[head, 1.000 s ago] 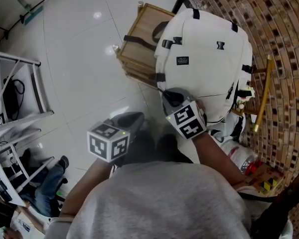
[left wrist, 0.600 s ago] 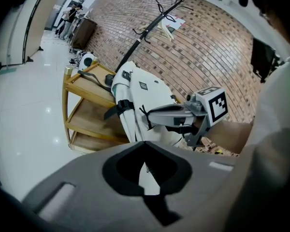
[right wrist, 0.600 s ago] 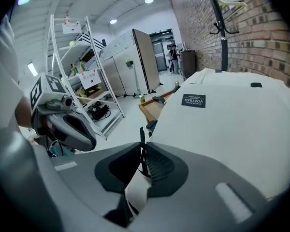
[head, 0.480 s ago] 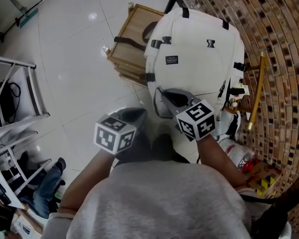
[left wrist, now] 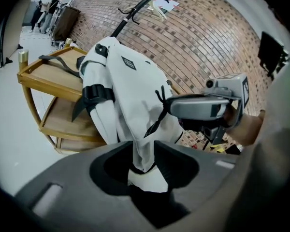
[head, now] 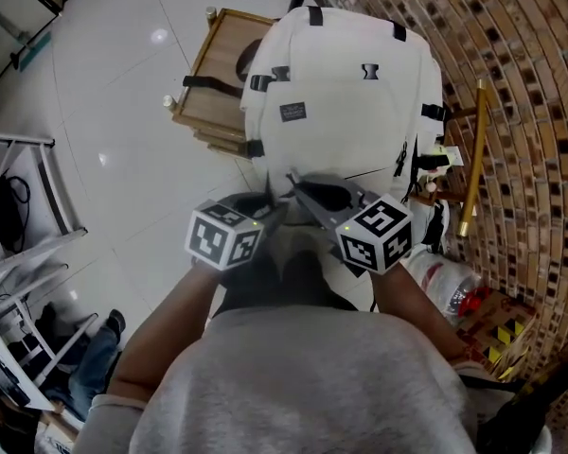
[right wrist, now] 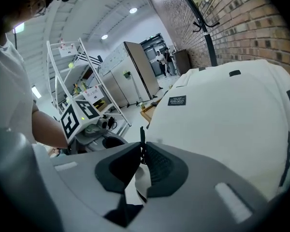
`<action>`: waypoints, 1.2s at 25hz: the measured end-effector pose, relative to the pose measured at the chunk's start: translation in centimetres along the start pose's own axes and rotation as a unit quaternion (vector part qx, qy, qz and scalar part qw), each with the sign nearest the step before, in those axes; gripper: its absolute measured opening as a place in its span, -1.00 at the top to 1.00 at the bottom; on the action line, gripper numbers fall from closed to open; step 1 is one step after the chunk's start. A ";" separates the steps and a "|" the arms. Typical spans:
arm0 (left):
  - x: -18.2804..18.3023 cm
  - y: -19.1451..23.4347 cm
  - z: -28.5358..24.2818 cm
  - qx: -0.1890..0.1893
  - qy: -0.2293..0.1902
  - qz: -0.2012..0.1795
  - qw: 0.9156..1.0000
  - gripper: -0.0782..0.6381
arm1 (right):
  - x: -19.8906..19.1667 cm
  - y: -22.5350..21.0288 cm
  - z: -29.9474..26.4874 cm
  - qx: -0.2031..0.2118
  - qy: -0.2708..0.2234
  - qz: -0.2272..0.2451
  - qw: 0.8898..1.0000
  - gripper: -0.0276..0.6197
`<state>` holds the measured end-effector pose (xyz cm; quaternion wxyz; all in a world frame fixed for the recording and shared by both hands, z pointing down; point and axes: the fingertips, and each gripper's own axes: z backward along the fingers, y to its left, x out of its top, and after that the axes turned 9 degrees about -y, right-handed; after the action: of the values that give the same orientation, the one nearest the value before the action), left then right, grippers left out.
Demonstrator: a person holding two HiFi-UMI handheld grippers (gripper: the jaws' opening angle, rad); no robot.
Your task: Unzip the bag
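Observation:
A white backpack [head: 341,93] stands upright against a wooden cart [head: 213,83]. My right gripper [head: 298,185] is at the bag's lower left edge, shut on a thin black zipper pull [right wrist: 142,138] that stands up between its pads. In the left gripper view the pull cord [left wrist: 157,111] runs taut from the bag [left wrist: 130,91] to the right gripper [left wrist: 171,105]. My left gripper [head: 275,211] is beside it at the bag's bottom. Its jaws are opening, with a fold of white bag fabric [left wrist: 144,149] between them.
A curved brick wall [head: 511,83] is behind and to the right of the bag, with a yellow rod [head: 469,159] leaning on it. A metal rack [head: 19,216] stands at left on the white tiled floor. Bags and clutter [head: 454,296] lie at lower right.
My left gripper has moved up and right from open floor to the bag's bottom, and its jaws now stand around the fabric. The right gripper stayed on the pull as the view shifted.

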<state>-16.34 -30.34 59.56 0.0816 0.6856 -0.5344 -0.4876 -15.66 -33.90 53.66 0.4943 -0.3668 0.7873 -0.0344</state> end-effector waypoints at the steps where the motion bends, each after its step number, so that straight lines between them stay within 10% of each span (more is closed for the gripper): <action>1: 0.0 -0.1 -0.3 -0.005 0.003 0.002 1.000 0.41 | 0.0 0.0 0.2 0.004 -0.002 -0.006 1.000 0.82; 30: 0.3 -0.6 -0.9 0.007 -0.001 -0.007 1.000 0.64 | 0.4 -7.3 5.2 -0.111 -0.039 -0.053 0.992 0.86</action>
<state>-15.26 -30.75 59.48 0.0727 0.6894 -0.5326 -0.4856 -7.60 -37.91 53.78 0.4784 -0.4615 0.7460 0.0413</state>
